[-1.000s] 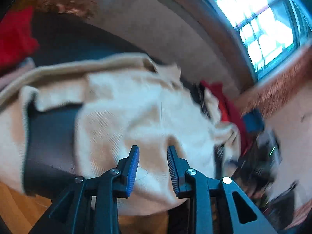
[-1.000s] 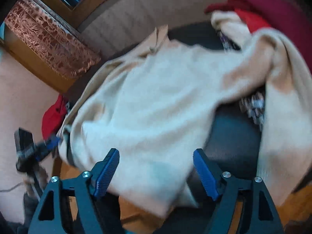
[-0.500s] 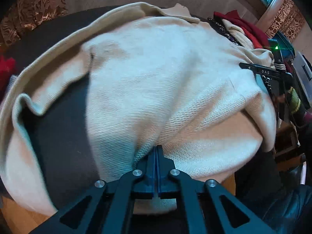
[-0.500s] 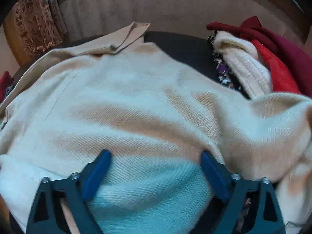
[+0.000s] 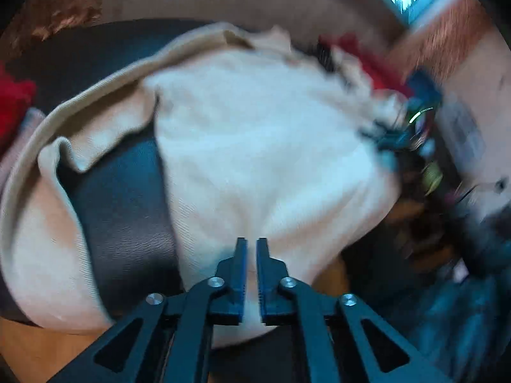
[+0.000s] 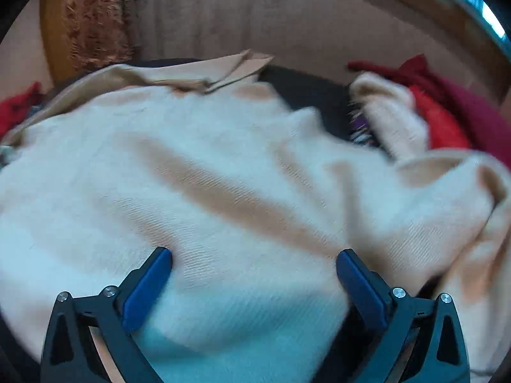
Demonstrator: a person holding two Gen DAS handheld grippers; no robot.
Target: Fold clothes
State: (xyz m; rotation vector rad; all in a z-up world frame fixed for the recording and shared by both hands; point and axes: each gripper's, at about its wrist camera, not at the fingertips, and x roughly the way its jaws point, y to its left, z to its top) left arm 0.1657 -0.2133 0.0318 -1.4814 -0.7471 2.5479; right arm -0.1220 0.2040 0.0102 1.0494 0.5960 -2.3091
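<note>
A cream knit sweater lies spread over a dark leather seat. My left gripper hovers at the sweater's near hem. Its jaws are opening and stand a narrow slit apart, with cream knit showing in the slit and the pads not pressing on it. In the right wrist view the sweater fills the middle. My right gripper sits low over it, its jaws opening to full width. The knit lies between the blue pads, ungripped. A sleeve trails off to the right.
A tan cloth lies folded behind the sweater. At the right rear is a heap of red garments and a fuzzy cream one. More red fabric sits far left. Wooden floor shows below the seat edge.
The left jaws closed on the sweater's hem, then parted slightly, and that view swung sideways. The right jaws spread wider and dropped closer over the sweater.
</note>
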